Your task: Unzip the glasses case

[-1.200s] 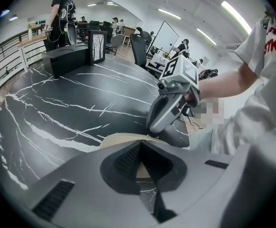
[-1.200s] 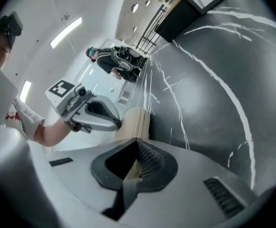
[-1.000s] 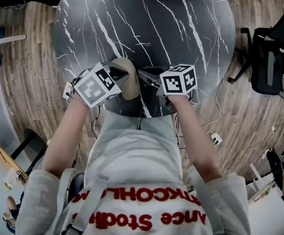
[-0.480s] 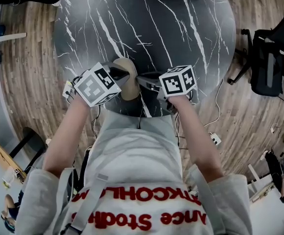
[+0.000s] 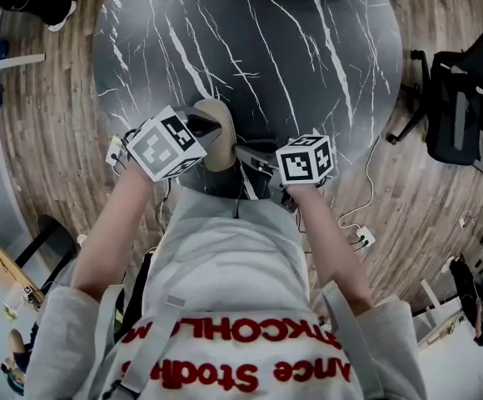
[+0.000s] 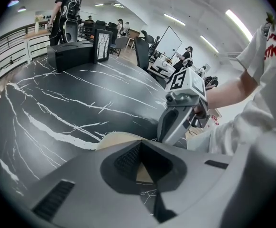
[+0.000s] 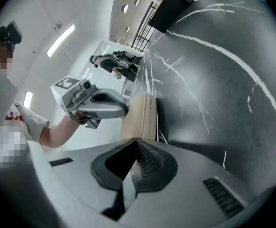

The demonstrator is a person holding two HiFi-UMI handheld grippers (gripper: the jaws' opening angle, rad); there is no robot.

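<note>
The glasses case (image 5: 217, 140) is a pale beige, smooth-skinned oval pod with rounded ends; it lies on the black, white-veined marble table (image 5: 308, 73), close to the edge nearest the person, with its long axis running away from them; in the right gripper view the case (image 7: 140, 115) shows two fine parallel lines along the length of its side, a seam band a shade lighter than the shell; how far that seam is parted cannot be told from any view; in the left gripper view only a low beige curve of the case (image 6: 115, 139) rises past the jaws

The left gripper (image 5: 213, 127) reaches in from the left, angled down, its tips over the top of the case; seen from its own camera the left gripper (image 6: 140, 144) has its jaws pressed together, with beige showing just behind them; whether they nip any part of the case cannot be told

The right gripper (image 5: 240, 149) comes in from the right, lying nearly level, its tips just beside the case's near right flank; the right gripper (image 7: 137, 141) likewise has its jaws closed against each other, pointing at the near end of the case; no zip pull can be made out between them

A wooden floor (image 5: 50, 140) surrounds the table, and an office chair (image 5: 458, 107) stands off to the right
</note>
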